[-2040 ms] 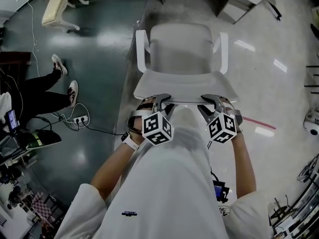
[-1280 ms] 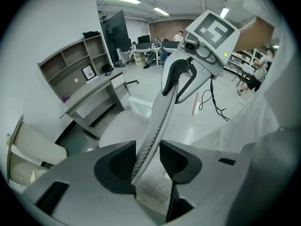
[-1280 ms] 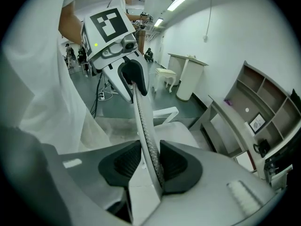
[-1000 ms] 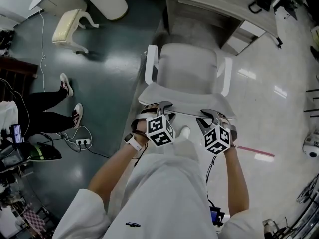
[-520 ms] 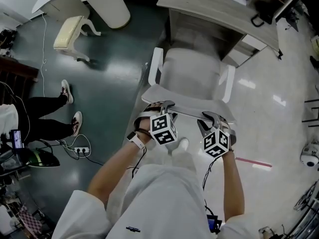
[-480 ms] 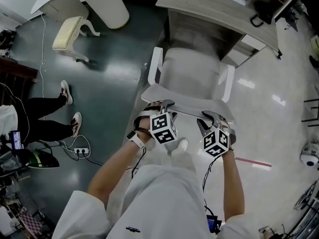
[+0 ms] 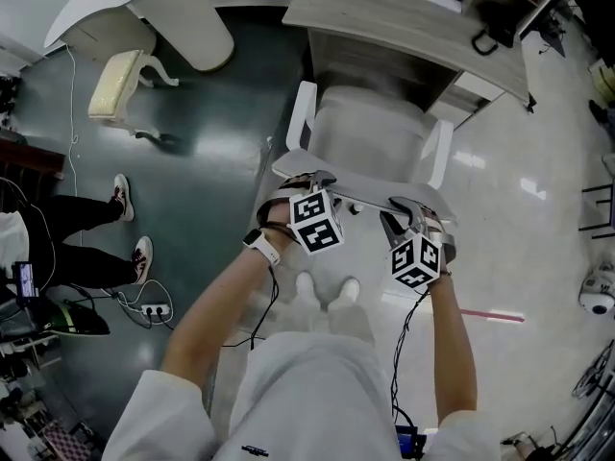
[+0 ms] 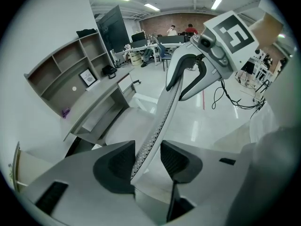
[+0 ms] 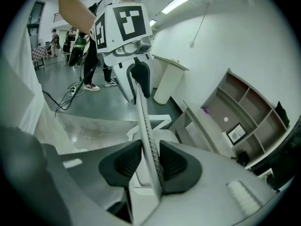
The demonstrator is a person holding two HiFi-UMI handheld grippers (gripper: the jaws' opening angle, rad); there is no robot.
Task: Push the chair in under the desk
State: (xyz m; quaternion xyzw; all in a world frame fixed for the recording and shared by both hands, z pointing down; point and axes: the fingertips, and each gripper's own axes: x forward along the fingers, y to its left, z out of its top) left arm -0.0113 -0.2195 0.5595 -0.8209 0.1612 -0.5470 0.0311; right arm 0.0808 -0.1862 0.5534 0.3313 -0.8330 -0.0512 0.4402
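Observation:
The white chair (image 7: 370, 131) faces the grey desk (image 7: 384, 12), with its seat front at the desk's edge. Both grippers are on the top rim of its backrest (image 7: 356, 198), which is under my hands. The left gripper (image 7: 312, 182) straddles the left part of the rim. In the left gripper view the perforated backrest (image 8: 160, 117) runs between the pads, and a slit shows beside the right pad (image 8: 176, 161); the jaws are opening. The right gripper (image 7: 402, 214) holds the right part. In the right gripper view its pads (image 9: 127, 160) press both sides of the thin backrest (image 9: 143, 117).
A cream stool (image 7: 113, 80) and a rounded white table (image 7: 183, 8) stand at the far left. A seated person's legs (image 7: 86, 257) and a power strip with cables (image 7: 154, 307) lie left. A red floor line (image 7: 490, 313) is on the right. A wall shelf (image 8: 61, 69) hangs above the desk.
The chair has slid forward toward the desk with both grippers on its backrest. The person has stepped after it, and the desk top has come fully into view.

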